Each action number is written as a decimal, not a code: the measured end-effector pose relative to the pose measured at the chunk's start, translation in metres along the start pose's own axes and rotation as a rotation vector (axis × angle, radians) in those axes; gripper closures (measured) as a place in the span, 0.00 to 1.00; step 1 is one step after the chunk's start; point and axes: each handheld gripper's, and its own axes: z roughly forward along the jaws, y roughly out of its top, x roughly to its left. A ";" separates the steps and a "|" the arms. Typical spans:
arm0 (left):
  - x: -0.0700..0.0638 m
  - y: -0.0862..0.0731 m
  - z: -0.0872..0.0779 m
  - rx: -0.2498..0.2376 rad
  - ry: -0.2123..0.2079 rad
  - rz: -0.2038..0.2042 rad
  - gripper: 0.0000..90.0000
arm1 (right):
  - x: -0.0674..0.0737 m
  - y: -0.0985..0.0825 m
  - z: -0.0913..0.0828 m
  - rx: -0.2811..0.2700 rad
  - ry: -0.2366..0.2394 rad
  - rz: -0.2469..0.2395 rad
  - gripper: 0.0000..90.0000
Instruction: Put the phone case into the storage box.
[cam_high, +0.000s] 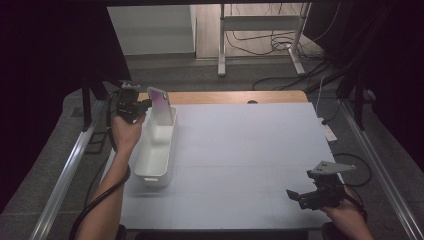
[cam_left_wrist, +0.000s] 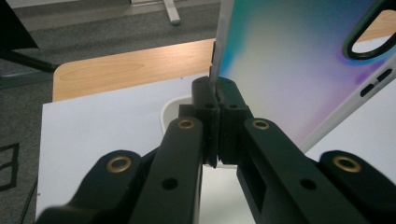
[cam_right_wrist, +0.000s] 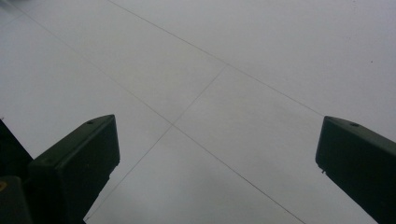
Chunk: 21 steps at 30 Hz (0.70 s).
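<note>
The left gripper (cam_high: 145, 105) has its fingers (cam_left_wrist: 205, 100) clamped on the thin edge of a phone case (cam_high: 161, 106), an iridescent one with a camera cut-out, as the left gripper view shows close up (cam_left_wrist: 289, 60). In the high view the case stands nearly upright, held over the far end of a white bin (cam_high: 156, 152) that lies lengthwise along the left side of the worktop (cam_high: 240, 150). The case's lower edge looks to be at or just inside the bin's far rim; whether it already touches the bin's floor or wall cannot be told from here. The bin otherwise appears to hold nothing. The right gripper (cam_high: 296, 196) hovers low over the near right corner of the worktop, well apart from the bin, with its fingers (cam_right_wrist: 79, 163) spread wide and nothing between them; below them lies bare white surface. Judging by this, the job is putting the case into the bin, and it is well advanced: the case is picked up and carried to the spot. What seems left is lowering it the rest of the way, letting go, and pulling the left hand (cam_high: 127, 132) clear without tipping the case back out.
</note>
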 end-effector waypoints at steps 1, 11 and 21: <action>0.001 0.000 0.002 0.000 0.002 -0.001 0.98 | 0.000 0.000 0.000 0.001 0.000 0.001 0.00; 0.007 -0.004 0.021 0.022 0.026 -0.015 0.98 | 0.000 0.000 0.001 0.011 0.003 -0.007 0.00; 0.012 -0.010 0.038 0.041 0.046 -0.033 0.98 | 0.001 0.001 0.002 0.023 0.005 -0.009 0.00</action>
